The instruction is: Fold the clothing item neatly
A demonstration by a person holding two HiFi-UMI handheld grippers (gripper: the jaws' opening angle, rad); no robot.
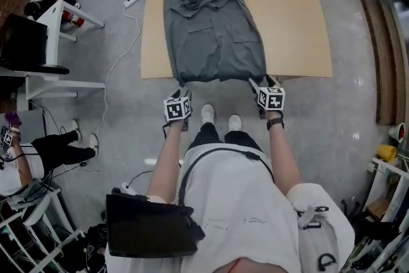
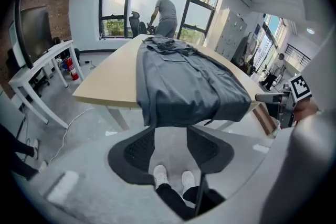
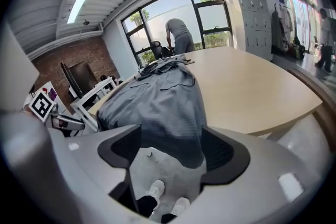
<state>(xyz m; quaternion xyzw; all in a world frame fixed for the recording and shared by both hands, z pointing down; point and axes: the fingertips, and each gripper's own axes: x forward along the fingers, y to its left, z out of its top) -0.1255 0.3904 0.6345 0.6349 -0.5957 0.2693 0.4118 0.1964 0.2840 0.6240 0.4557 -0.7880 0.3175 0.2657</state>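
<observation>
Wooden table (image 1: 300, 22) bears grey garment (image 1: 214, 29); grey floor (image 1: 358, 112)

Slate-grey garment (image 1: 214, 22), light tan wooden table (image 1: 300, 9), pale grey speckled floor (image 1: 358, 112), white shoes (image 1: 207, 113), black trousers (image 1: 204, 134)

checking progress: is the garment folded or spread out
Spread out: the garment lies full length along the table, its hem hanging over the near edge.
</observation>
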